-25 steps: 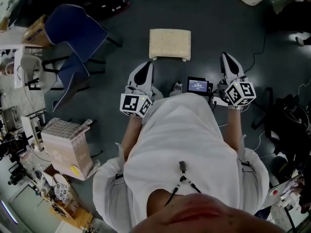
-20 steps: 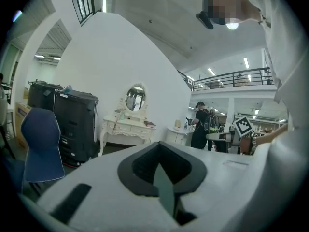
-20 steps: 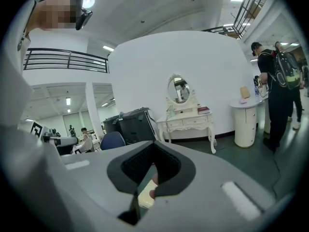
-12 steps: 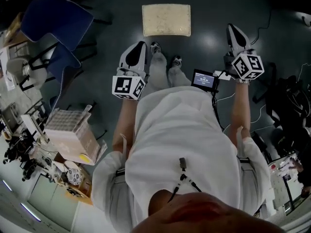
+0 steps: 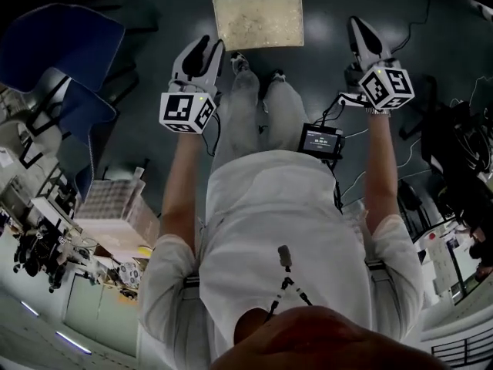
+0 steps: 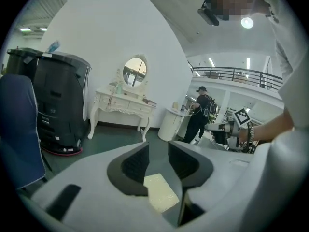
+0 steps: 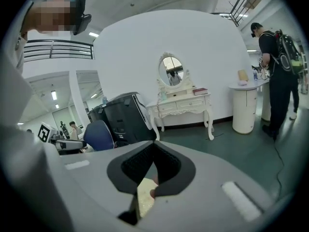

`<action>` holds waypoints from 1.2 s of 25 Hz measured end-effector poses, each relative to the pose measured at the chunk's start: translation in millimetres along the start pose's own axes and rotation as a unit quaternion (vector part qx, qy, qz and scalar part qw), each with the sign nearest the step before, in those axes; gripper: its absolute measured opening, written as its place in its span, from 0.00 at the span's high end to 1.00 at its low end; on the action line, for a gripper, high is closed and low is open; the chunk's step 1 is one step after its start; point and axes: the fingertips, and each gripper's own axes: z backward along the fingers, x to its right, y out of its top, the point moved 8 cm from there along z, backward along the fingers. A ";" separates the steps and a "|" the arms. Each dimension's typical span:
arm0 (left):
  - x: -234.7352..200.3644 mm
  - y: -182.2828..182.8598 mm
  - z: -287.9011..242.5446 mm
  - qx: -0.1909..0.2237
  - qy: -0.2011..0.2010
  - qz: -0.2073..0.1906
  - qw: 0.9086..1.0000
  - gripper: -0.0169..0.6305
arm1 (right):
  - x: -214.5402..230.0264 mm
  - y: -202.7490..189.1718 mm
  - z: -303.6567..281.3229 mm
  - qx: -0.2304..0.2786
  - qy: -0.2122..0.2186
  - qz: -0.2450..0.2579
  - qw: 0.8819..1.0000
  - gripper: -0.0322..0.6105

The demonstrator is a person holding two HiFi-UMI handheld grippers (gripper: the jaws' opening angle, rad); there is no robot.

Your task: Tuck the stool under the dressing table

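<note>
The stool (image 5: 258,20) stands on the floor at 12 o'clock, just ahead of your shoes, and neither claw touches it. Your left claw (image 6: 158,159) has just been opening. Its jaws stand apart with nothing between them, and only the cushion far below shows through the gap. Your right claw (image 7: 153,164) is clenched and empty. If you reach down like this, the right one can only bump the seat edge. A grasp on the left side alone will probably tip the stool or make it swing. The dressing table (image 7: 182,102) is well apart, against the white wall, so the carry is long. A stool leg may catch its curved legs or the black cabinet (image 6: 60,98) just beside it. The blue chair (image 5: 65,48) at 10 o'clock may also snag your left arm.
</note>
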 end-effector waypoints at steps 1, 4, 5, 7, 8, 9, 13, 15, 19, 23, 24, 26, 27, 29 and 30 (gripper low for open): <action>-10.8 -11.6 -8.4 -0.012 -0.003 0.003 1.000 0.77 | 0.9 -11.9 -12.5 -0.009 -0.003 0.000 1.000 0.94; -38.8 -57.2 -37.2 -0.050 -0.005 0.013 0.999 0.73 | 11.7 -59.4 -47.8 -0.039 -0.016 -0.011 0.999 0.94; -46.9 -74.7 -46.7 -0.063 -0.003 0.018 0.998 0.72 | 16.3 -78.0 -58.1 -0.050 -0.020 -0.015 0.998 0.94; -60.0 -108.8 -62.6 -0.086 0.004 0.032 0.996 0.69 | 24.0 -116.5 -74.8 -0.077 -0.026 -0.020 0.996 0.94; -65.1 -125.1 -69.8 -0.096 0.009 0.038 0.995 0.68 | 27.6 -136.3 -81.8 -0.090 -0.030 -0.023 0.995 0.94; -69.7 -140.9 -77.2 -0.104 0.015 0.044 0.994 0.66 | 31.6 -156.5 -88.4 -0.103 -0.033 -0.028 0.994 0.94; -91.0 -205.6 -103.9 -0.135 0.043 0.055 0.988 0.63 | 44.5 -237.7 -117.0 -0.154 -0.039 -0.056 0.986 0.86; -102.7 -236.5 -111.9 -0.154 0.054 0.061 0.985 0.62 | 46.4 -273.6 -130.2 -0.177 -0.038 -0.068 0.981 0.80; -112.1 -285.5 -116.7 -0.200 0.065 0.062 0.976 0.62 | 51.9 -328.2 -141.6 -0.219 -0.046 -0.086 0.971 0.70; -120.9 -333.7 -128.2 -0.253 0.075 0.056 0.963 0.59 | 77.1 -380.6 -145.8 -0.261 -0.081 -0.097 0.957 0.63; -124.1 -345.6 -132.0 -0.264 0.080 0.059 0.959 0.59 | 84.7 -391.4 -146.3 -0.272 -0.091 -0.094 0.953 0.62; -128.0 -364.2 -134.3 -0.288 0.084 0.073 0.951 0.59 | 93.3 -405.7 -143.1 -0.293 -0.102 -0.082 0.947 0.60; -129.2 -370.2 -132.9 -0.300 0.083 0.079 0.947 0.59 | 93.7 -411.0 -140.3 -0.305 -0.101 -0.078 0.944 0.60; -131.4 -377.1 -130.2 -0.317 0.078 0.079 0.942 0.58 | 91.4 -421.1 -136.3 -0.328 -0.095 -0.077 0.937 0.60; -132.2 -379.6 -130.5 -0.324 0.074 0.076 0.940 0.58 | 90.5 -425.5 -135.8 -0.338 -0.091 -0.077 0.934 0.60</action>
